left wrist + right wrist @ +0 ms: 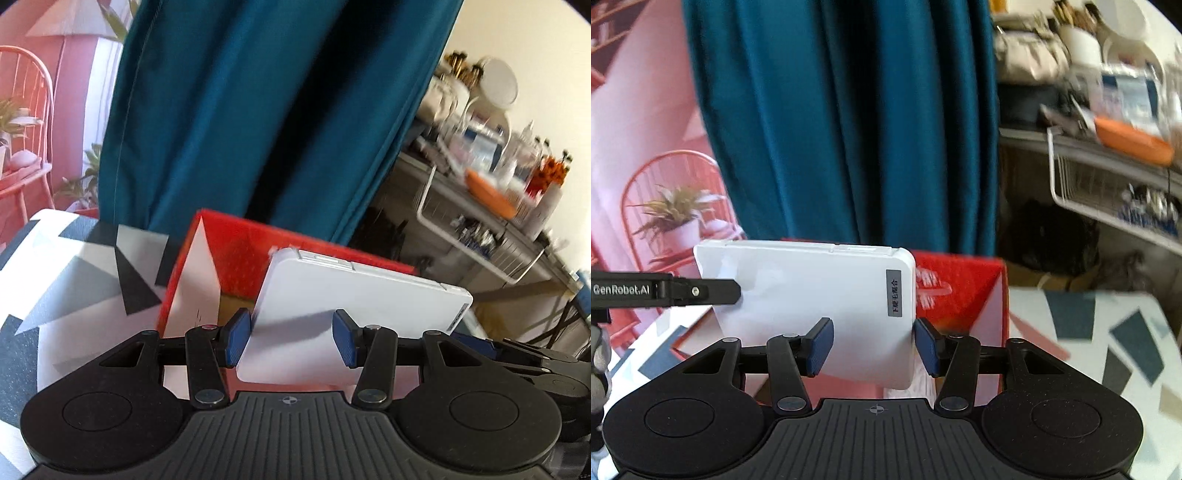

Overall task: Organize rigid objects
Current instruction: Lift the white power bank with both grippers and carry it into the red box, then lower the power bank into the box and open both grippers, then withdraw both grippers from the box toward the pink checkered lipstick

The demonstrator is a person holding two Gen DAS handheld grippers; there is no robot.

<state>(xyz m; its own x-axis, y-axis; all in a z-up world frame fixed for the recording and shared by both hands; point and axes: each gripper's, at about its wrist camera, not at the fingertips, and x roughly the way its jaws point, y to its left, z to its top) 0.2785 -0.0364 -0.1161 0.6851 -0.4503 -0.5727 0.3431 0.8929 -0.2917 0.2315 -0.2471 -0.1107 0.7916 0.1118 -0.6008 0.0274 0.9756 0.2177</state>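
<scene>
Both hand-held grippers, left (pixel 291 338) and right (pixel 873 345), pinch the white case (pixel 354 295) above the red box (pixel 236 254), probably sharing its width.

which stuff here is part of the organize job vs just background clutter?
In play:
- white flat case, held at both ends by the left gripper and right gripper
- red box right behind it

Background:
- teal curtain
- patterned tablecloth
- cluttered shelf with orange bowl
- red chair
</scene>
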